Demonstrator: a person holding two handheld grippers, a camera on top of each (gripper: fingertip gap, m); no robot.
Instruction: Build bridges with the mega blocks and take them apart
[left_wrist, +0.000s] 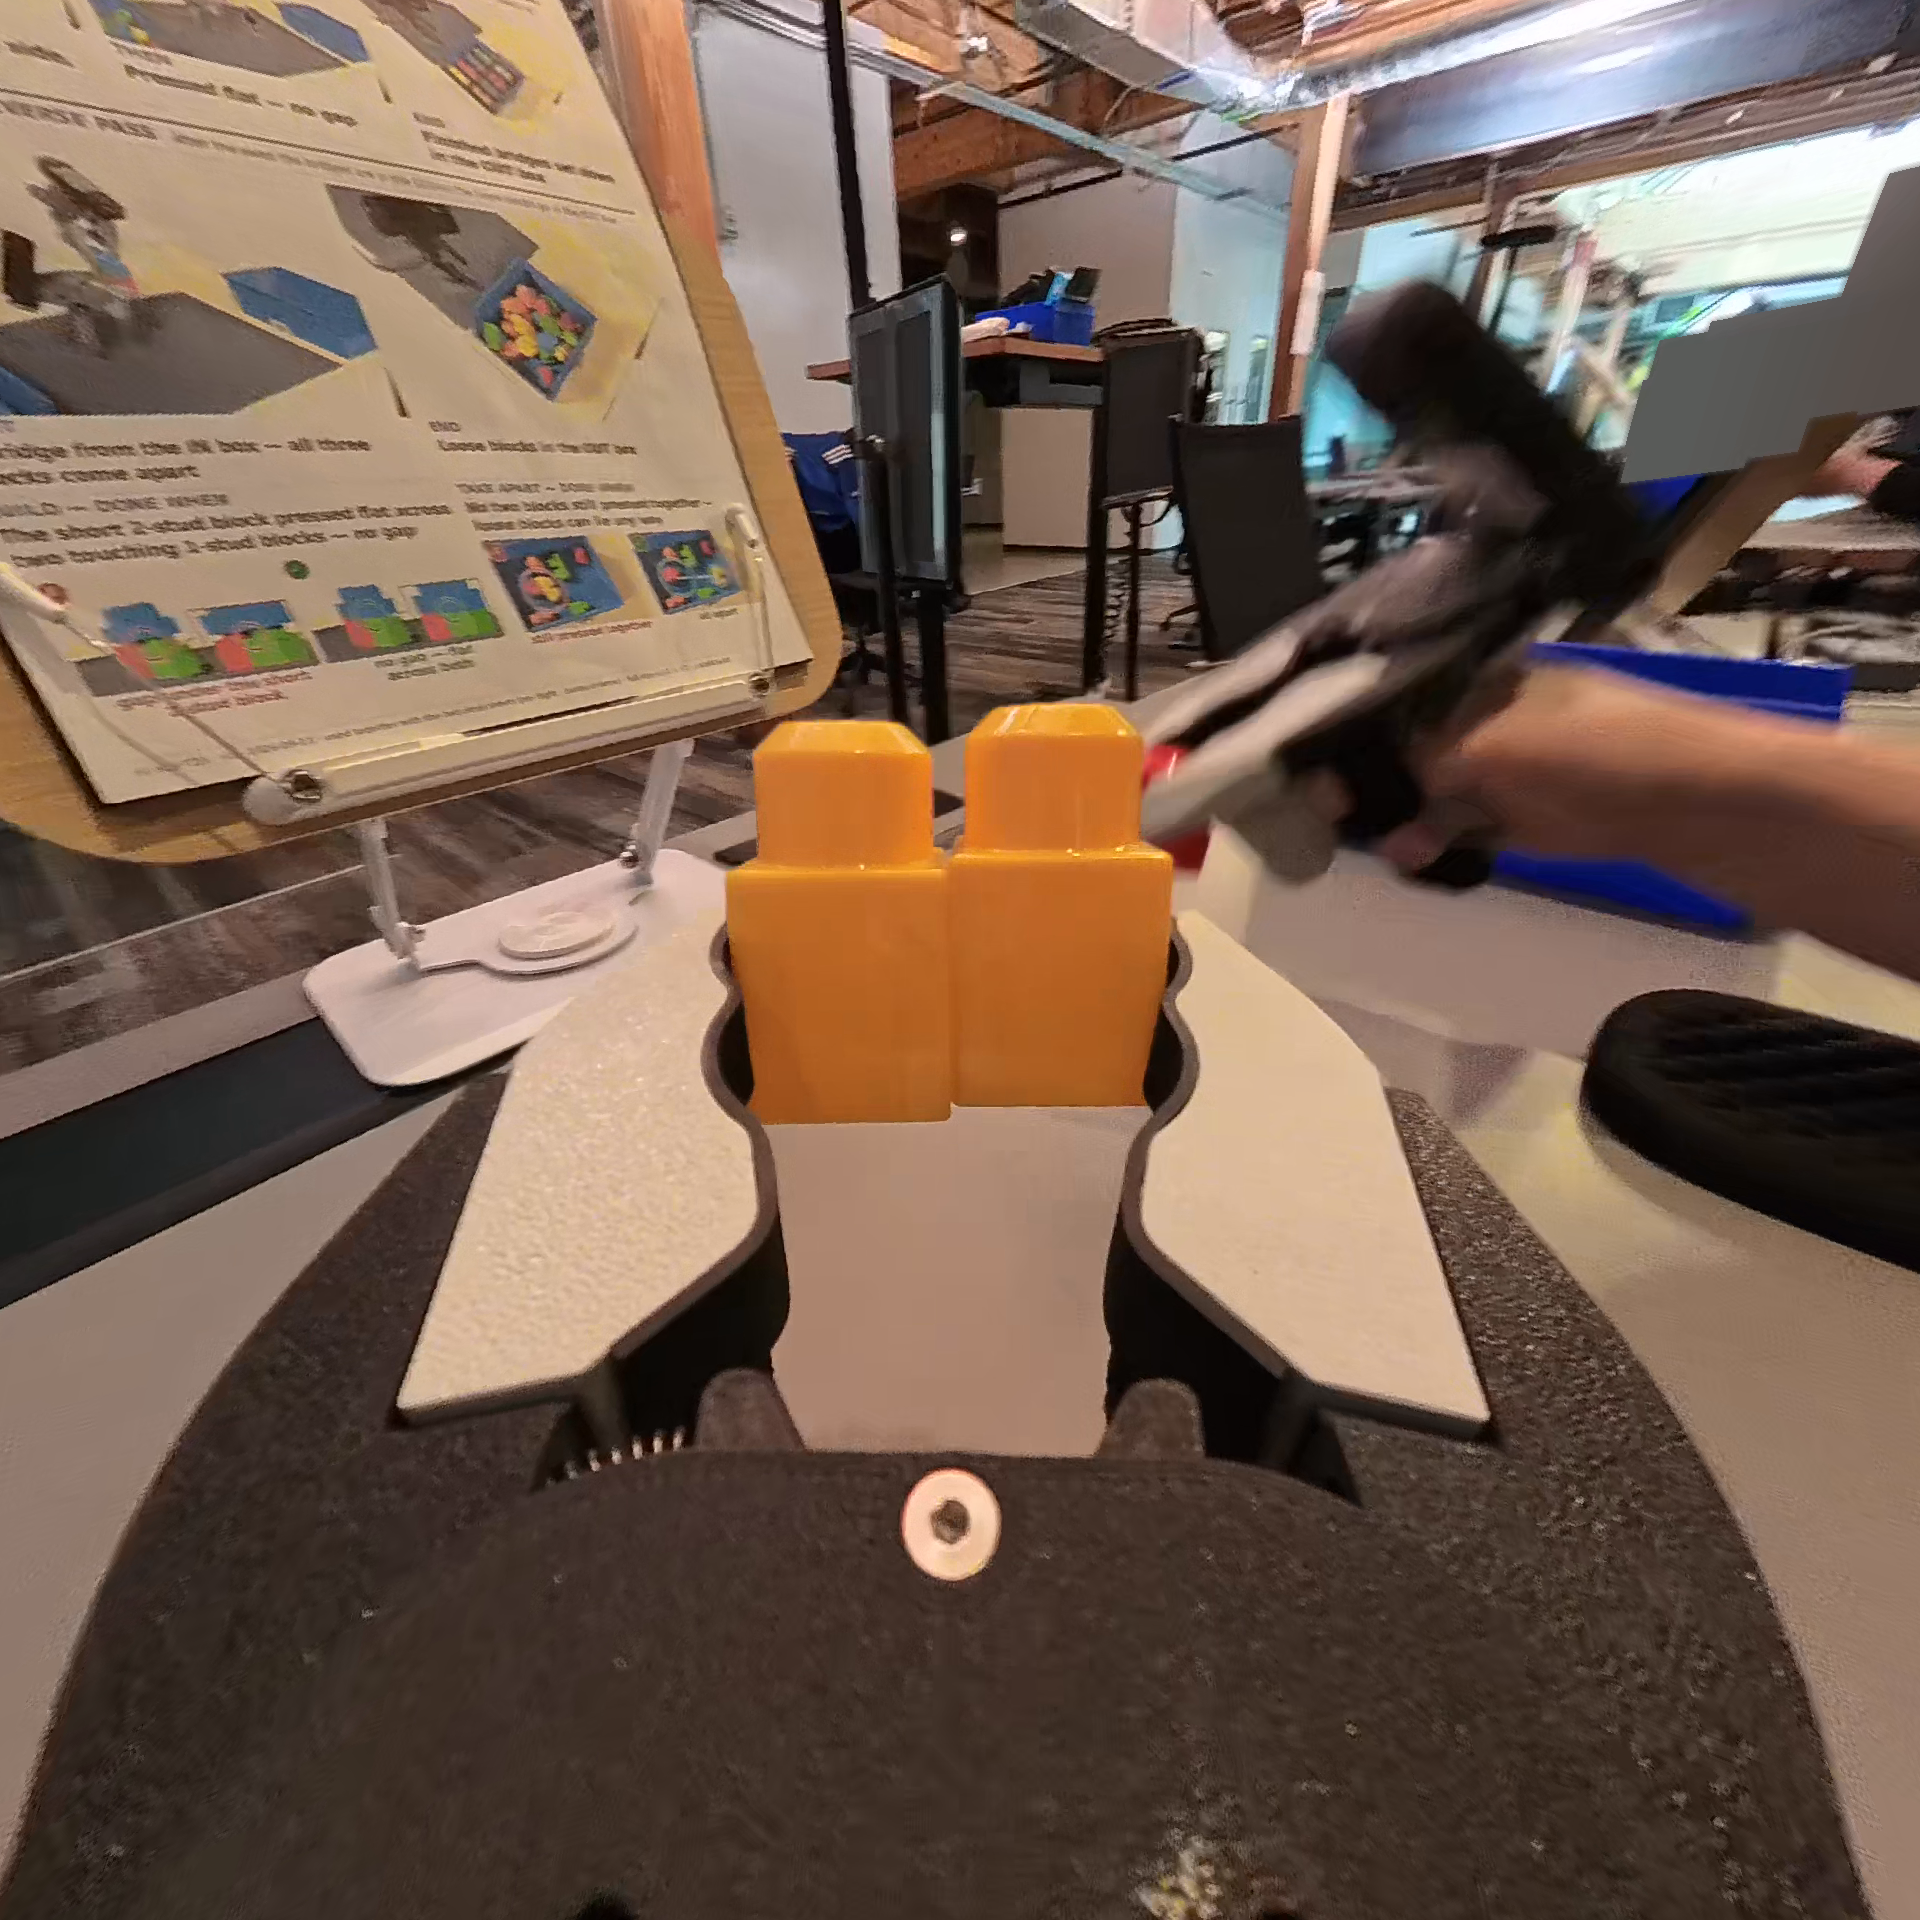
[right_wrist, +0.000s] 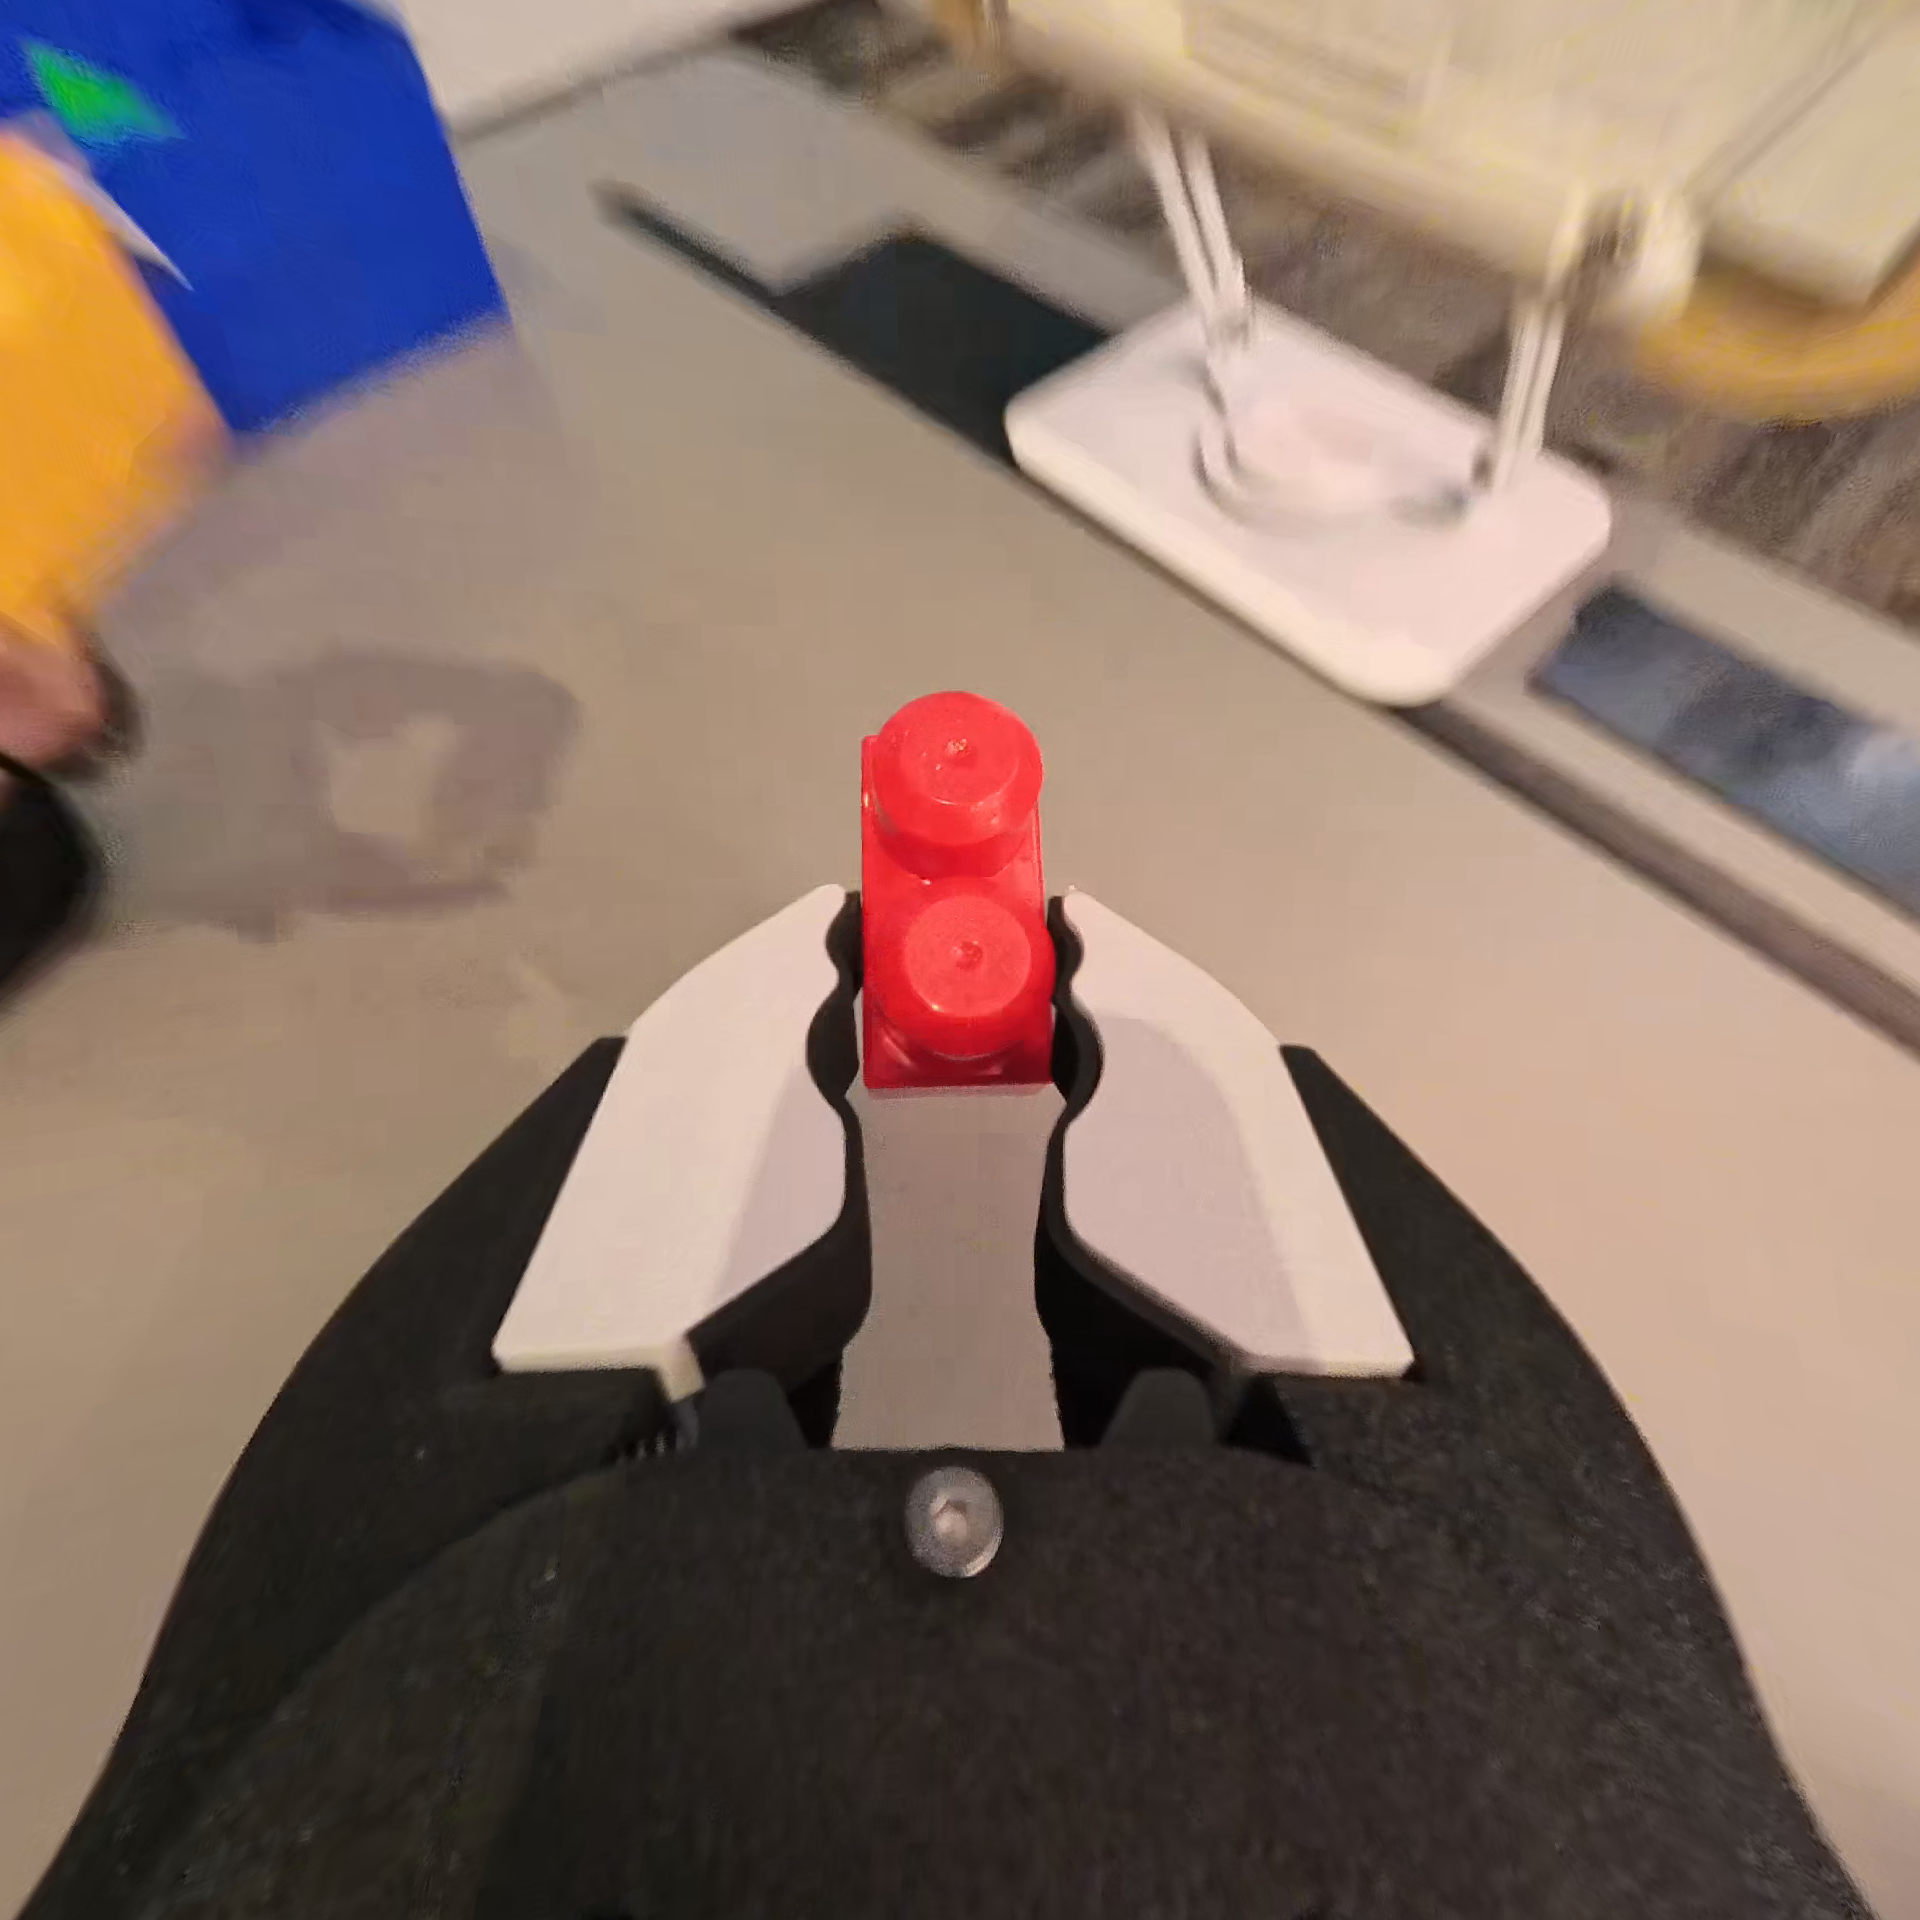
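Note:
My left gripper (left_wrist: 948, 997) is shut on two orange one-stud blocks (left_wrist: 948, 935) that stand side by side, touching, studs up, between its white fingers. My right gripper (right_wrist: 954, 935) is shut on a red two-stud block (right_wrist: 951, 904), its studs facing the camera. In the left wrist view the right gripper (left_wrist: 1174, 800) shows blurred, held by a hand, just right of the orange blocks at stud height, with the red block (left_wrist: 1166, 769) at its tip. In the right wrist view the orange blocks (right_wrist: 73, 416) are a blur at the left edge.
A white stand (left_wrist: 468, 977) holds an instruction sheet (left_wrist: 364, 416) at the back left of the grey table (left_wrist: 1558, 1351). A blue bin (left_wrist: 1683, 769) sits behind the right hand and shows in the right wrist view (right_wrist: 281, 208). A black pad (left_wrist: 1766, 1112) lies at right.

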